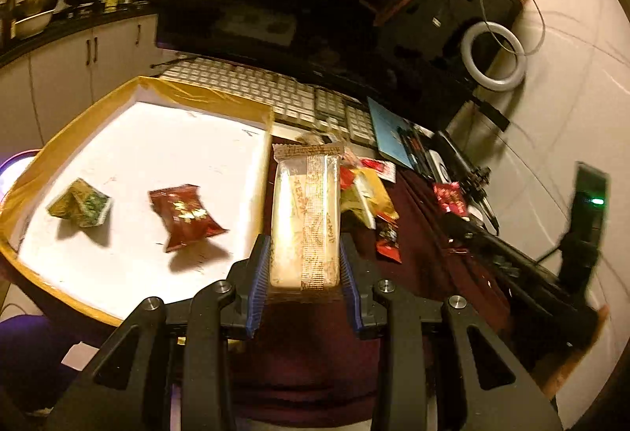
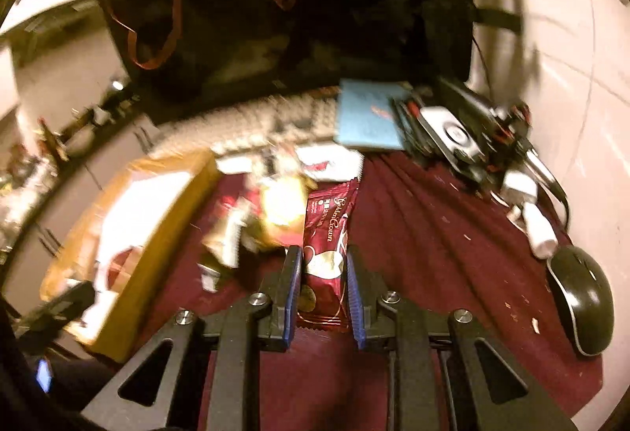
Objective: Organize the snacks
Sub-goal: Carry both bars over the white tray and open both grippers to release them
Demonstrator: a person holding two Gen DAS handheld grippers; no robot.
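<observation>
While both grippers carry snacks, ordered by size:
Tray point(image 1: 204, 98): white, gold-rimmed, on maroon cloth point(image 2: 433, 218); green packet point(image 1: 80, 208) and red packet point(image 1: 183, 216) inside.
Loose pile point(image 1: 364, 195): just right of tray.
Left gripper point(image 1: 304, 265): clamped on clear-wrapped wafer bar point(image 1: 305, 218), beside tray's right wall.
Right gripper point(image 2: 323, 287): clamped on maroon Golden Crown bar point(image 2: 328, 246), above cloth.
Risk: slick wrappers slipping free; bar catching tray wall.

Pale wafer bar point(image 1: 305, 222) and maroon snack packet point(image 2: 327, 258) each clamped lengthwise.
</observation>
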